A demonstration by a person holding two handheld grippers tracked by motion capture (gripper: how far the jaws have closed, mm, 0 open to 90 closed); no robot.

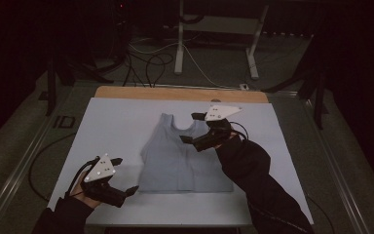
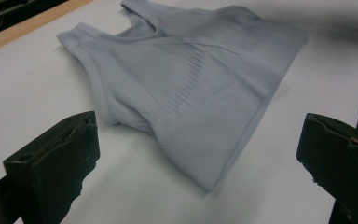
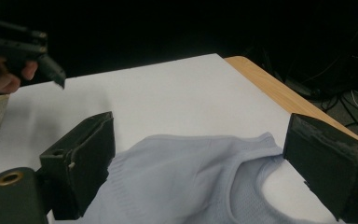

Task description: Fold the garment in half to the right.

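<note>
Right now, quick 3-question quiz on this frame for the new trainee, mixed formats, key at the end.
1. True or false: the right gripper is shut on the grey tank top.
2. Multiple choice: where is the left gripper relative to the garment? A) over its neckline B) off its lower left corner, above the white sheet C) under the hem
3. Fill in: the strip of table showing beyond the sheet's far edge is ____.

Key: 1 false, its jaws stand wide open above the shoulder strap area; 2 B; 3 wood.
</note>
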